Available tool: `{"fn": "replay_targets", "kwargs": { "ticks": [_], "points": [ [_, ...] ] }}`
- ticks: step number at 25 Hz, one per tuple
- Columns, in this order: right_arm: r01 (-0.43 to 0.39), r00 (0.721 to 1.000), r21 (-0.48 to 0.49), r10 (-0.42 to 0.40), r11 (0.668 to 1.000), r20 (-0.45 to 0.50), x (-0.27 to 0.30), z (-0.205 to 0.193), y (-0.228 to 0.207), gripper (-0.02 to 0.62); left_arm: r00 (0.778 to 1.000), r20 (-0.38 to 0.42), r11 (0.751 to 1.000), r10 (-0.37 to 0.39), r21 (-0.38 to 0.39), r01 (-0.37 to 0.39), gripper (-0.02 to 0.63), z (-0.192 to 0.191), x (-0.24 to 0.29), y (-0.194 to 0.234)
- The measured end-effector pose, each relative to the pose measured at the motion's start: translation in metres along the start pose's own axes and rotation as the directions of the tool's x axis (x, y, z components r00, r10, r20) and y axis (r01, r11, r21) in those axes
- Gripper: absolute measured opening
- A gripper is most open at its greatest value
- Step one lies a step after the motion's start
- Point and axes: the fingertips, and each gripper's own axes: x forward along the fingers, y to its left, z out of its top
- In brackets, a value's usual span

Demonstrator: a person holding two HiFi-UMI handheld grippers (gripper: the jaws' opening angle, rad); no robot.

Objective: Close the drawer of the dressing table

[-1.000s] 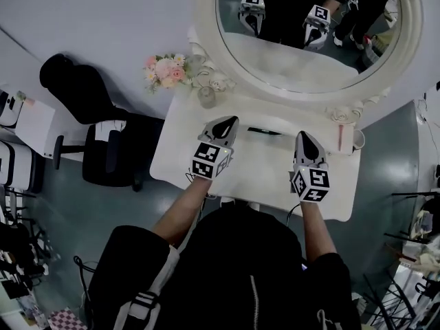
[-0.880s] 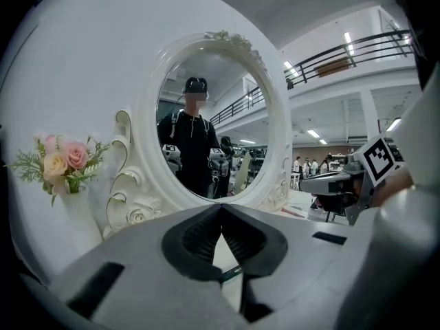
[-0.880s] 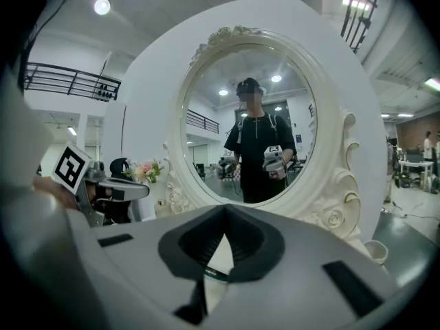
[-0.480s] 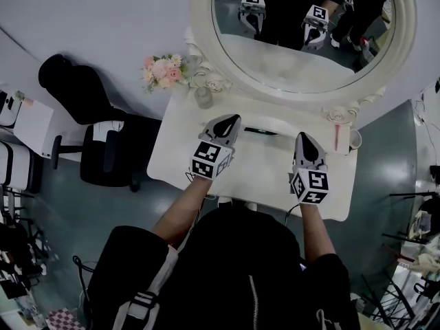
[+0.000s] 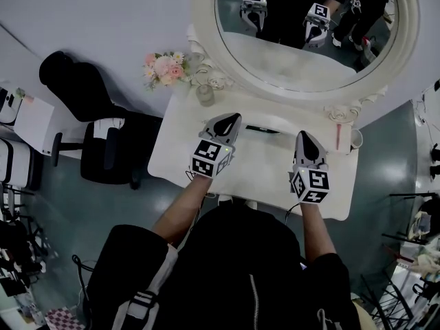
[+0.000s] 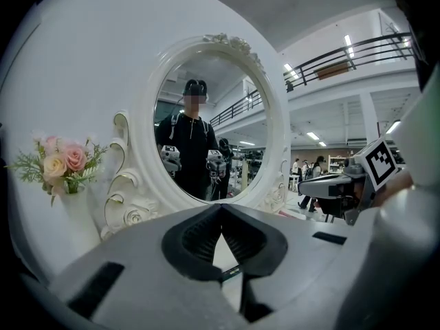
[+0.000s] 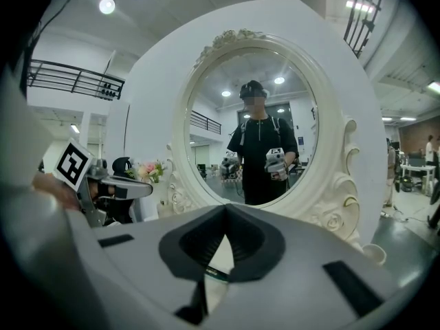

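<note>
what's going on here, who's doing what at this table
A person stands at a white dressing table facing its oval mirror, with a gripper in each hand. The left gripper and right gripper are both held over the tabletop, pointing toward the mirror, jaws shut and holding nothing. A pen lies on the table between them, untouched. The drawer does not show in these views, so whether it is open or closed cannot be told.
</note>
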Motion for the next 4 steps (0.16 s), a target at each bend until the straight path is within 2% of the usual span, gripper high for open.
{"fn": "replay_targets", "kwargs": {
  "ticks": [4],
  "points": [
    [-0.001, 1.000, 0.000, 0.001, 1.000, 0.002, -0.0002, 0.0003, 0.0019, -0.009, 1.000, -0.003, 1.000, -0.001, -0.005, 0.001, 0.005, -0.0013, -0.0012, 0.0011]
  ]
}}
